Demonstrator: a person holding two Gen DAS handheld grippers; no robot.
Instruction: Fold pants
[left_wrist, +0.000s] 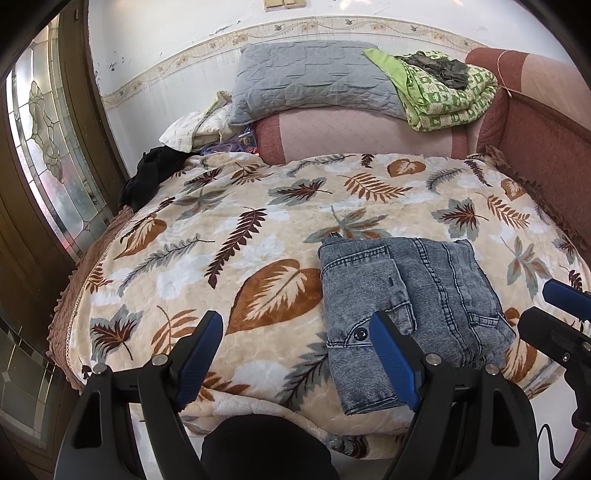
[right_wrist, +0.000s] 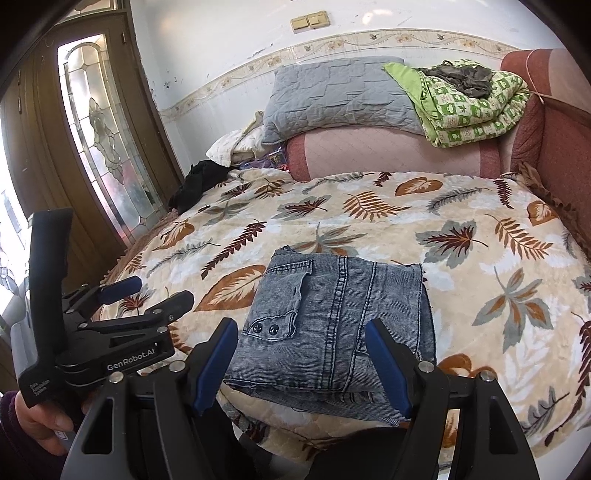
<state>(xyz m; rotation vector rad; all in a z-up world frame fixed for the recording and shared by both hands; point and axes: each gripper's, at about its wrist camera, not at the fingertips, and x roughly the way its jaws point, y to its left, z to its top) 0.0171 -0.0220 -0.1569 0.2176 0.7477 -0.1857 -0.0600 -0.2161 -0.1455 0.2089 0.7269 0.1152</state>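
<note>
The grey-blue denim pants (left_wrist: 402, 306) lie folded into a compact rectangle on the leaf-patterned blanket (left_wrist: 229, 258), near its front edge. In the right wrist view the pants (right_wrist: 332, 325) lie straight ahead. My left gripper (left_wrist: 295, 332) is open and empty, hovering above the blanket just left of the pants; it also shows at the left of the right wrist view (right_wrist: 159, 291). My right gripper (right_wrist: 301, 339) is open and empty, just in front of the pants' near edge, fingers apart on either side; its tips show at the right of the left wrist view (left_wrist: 546, 306).
At the back of the bed lie a grey pillow (left_wrist: 310, 77), a pink bolster (left_wrist: 354, 129), a folded green quilt (left_wrist: 447, 96) and a black garment (left_wrist: 155, 173). A red padded bed side (left_wrist: 546, 147) stands right, a wooden glass door (left_wrist: 44, 155) left.
</note>
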